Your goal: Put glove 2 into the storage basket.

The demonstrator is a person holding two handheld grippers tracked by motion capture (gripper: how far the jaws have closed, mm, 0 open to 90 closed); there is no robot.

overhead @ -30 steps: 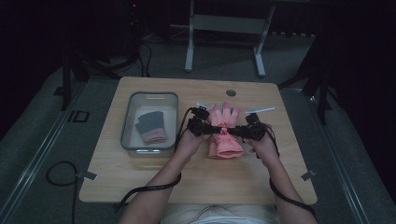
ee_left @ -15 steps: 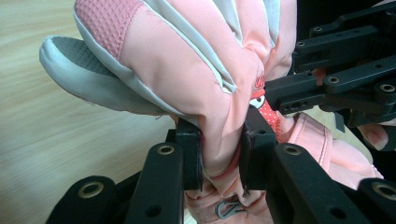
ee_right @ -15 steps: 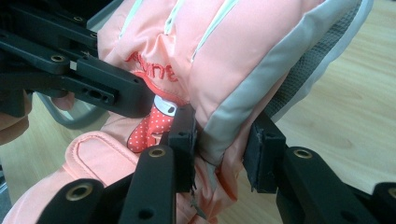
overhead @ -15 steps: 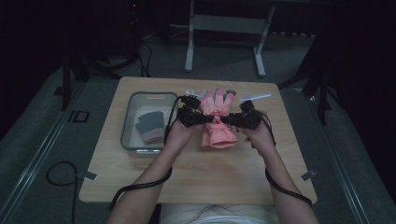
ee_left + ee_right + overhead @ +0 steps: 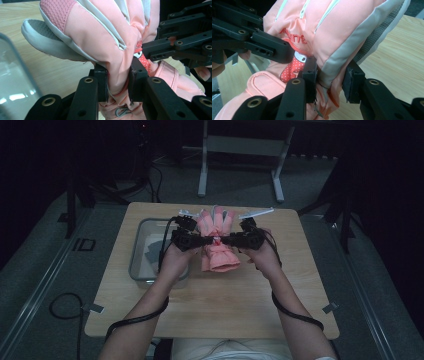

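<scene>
A: Why does the pink glove hang in the air rather than lie on the worktop?

B: Both grippers hold it up. The left gripper has its fingers closed tight on a fold of the glove near the wrist, at the glove's nine o'clock side in the high view. The right gripper bites the opposite edge at three o'clock; one of its fingers presses the grey trim, while the other pad sits just beside the cloth, so that grip looks looser.

A: And why from two sides?

B: Probably so the padded glove stays spread and does not twist, its finger ends pointing to twelve o'clock and the cuff drooping toward six.

A: Where is it headed?

B: Hard to say for sure. A clear bin stands at nine o'clock of the glove with a grey glove inside, so it seems the likely place.
</scene>
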